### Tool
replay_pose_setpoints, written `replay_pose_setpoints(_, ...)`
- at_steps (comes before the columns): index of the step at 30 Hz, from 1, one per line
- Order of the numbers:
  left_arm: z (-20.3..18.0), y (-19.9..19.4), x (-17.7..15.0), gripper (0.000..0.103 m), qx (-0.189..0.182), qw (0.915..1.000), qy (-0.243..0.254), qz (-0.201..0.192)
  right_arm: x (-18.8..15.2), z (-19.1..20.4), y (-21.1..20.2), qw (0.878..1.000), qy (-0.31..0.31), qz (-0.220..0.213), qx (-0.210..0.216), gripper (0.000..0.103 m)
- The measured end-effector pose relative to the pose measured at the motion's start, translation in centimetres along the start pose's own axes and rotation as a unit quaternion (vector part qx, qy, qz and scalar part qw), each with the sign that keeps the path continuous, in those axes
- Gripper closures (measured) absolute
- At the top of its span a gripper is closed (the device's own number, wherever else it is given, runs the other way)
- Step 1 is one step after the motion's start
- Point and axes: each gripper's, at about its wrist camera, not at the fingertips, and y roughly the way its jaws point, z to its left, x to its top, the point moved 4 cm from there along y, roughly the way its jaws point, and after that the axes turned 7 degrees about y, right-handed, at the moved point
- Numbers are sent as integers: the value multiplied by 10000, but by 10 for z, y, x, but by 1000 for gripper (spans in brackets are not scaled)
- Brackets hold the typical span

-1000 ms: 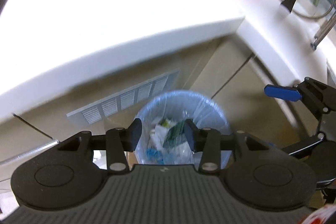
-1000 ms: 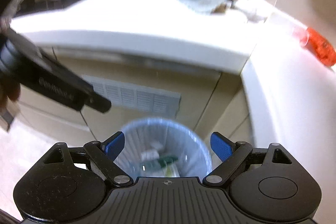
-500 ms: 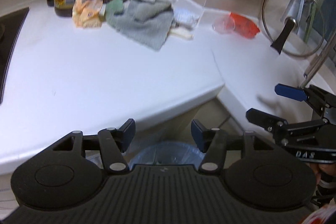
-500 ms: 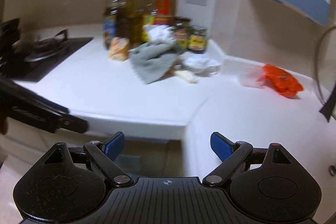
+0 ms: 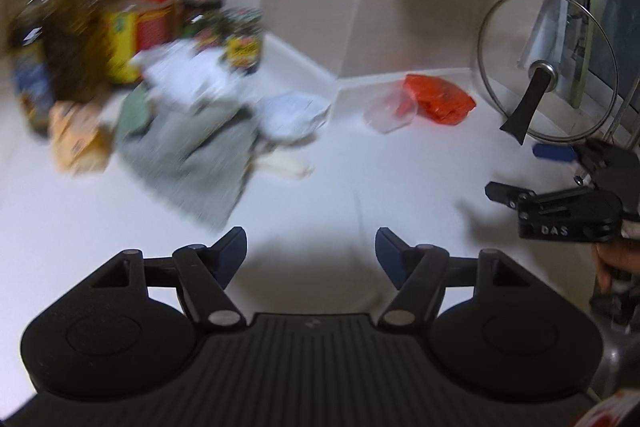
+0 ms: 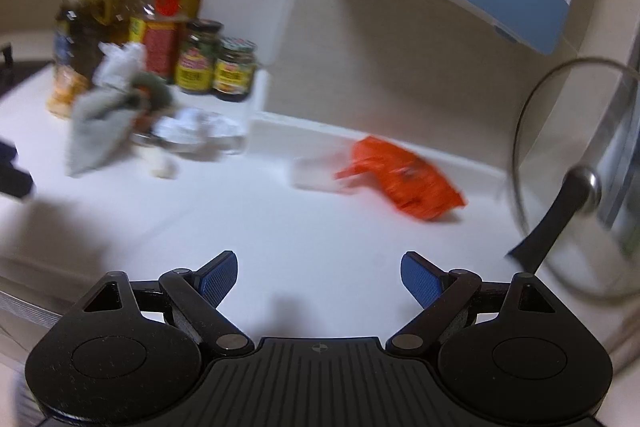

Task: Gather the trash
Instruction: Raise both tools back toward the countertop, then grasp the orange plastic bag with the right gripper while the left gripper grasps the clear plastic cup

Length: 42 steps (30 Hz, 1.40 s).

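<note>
Both grippers empty: left gripper (image 5: 310, 247) opening, right gripper (image 6: 318, 273) wide apart. Approach orange wrapper (image 6: 400, 183) low over tabletop (image 6: 280, 227); avoid lid (image 6: 576, 179).

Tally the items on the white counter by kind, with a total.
Jars: 2
Bottles: 4
Grey cloth: 1
Orange bag: 1
Clear plastic container: 1
Glass lid: 1
Total: 10; blurred clutter beside the cloth left out.

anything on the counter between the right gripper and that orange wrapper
Nothing visible does. Only bare white counter lies between the open right gripper and the orange wrapper. The clear plastic container sits against the wrapper's left side, off that line.
</note>
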Motion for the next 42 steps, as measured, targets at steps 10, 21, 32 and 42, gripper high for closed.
replay_pose_setpoints(10, -35, 87, 69, 32, -54, 9974, 718, 17, 25, -62, 104, 9934, -1034, 368, -342, 15)
replay_pose_setpoints(21, -48, 150, 94, 32, -3, 9945, 1034, 182, 35, -78, 175, 9856, -1637, 280, -318, 15)
replay_pose_setpoints(32, -70, 182, 107, 32, -119, 9902, 1378, 199, 33, -116, 150, 9985, -61, 333, -435, 61)
replay_pose_setpoints(42, -110, 214, 113, 33, -79, 9667, 2558, 25, 11, -151, 92, 9878, 1417, 266, -591, 61)
